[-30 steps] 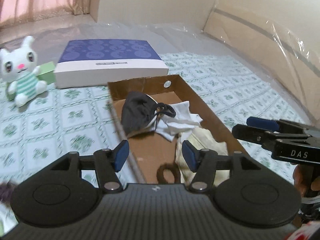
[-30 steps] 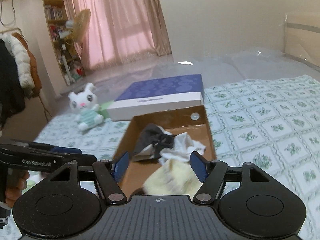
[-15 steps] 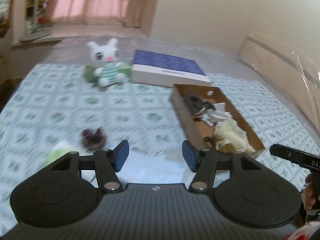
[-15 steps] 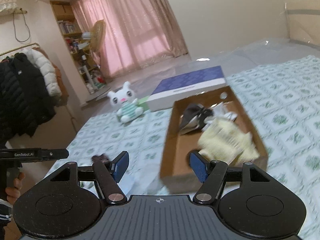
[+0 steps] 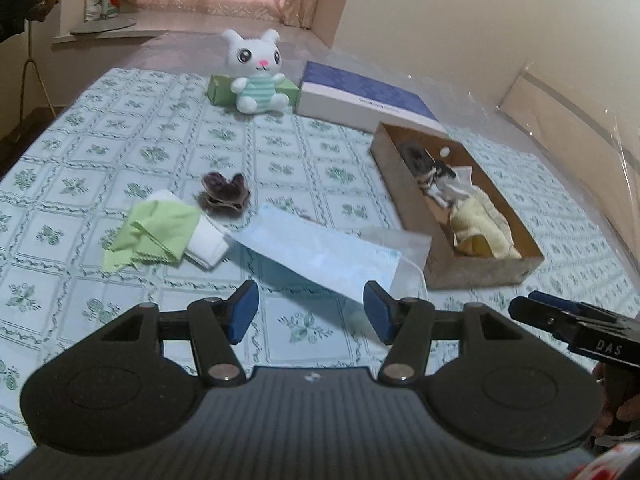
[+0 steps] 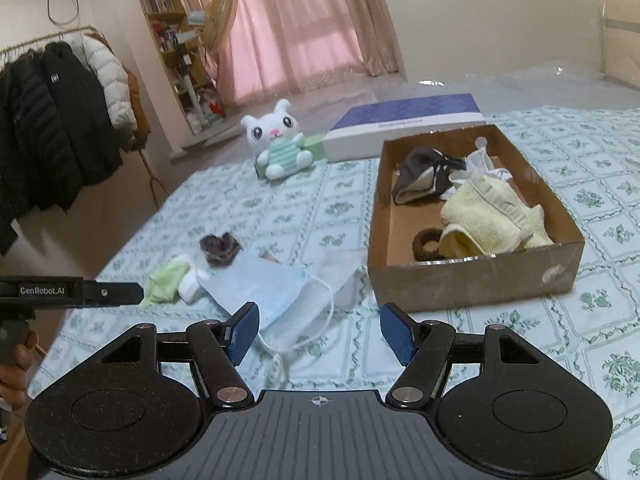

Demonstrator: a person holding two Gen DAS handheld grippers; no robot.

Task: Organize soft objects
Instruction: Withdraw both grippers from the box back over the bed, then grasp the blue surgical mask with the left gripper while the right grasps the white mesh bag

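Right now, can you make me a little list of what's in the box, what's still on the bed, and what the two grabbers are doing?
in the box: cardboard box holds a yellow cloth, a dark mask, white fabric and a brown hair tie
on the bed: blue face mask, green cloth, dark scrunchie
far end: bunny plush
left gripper: open, empty
right gripper: open, empty

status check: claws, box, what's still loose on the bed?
Left claw and right claw open, empty. Cardboard box part filled. Blue face mask, green cloth, dark scrunchie loose. Path clear.
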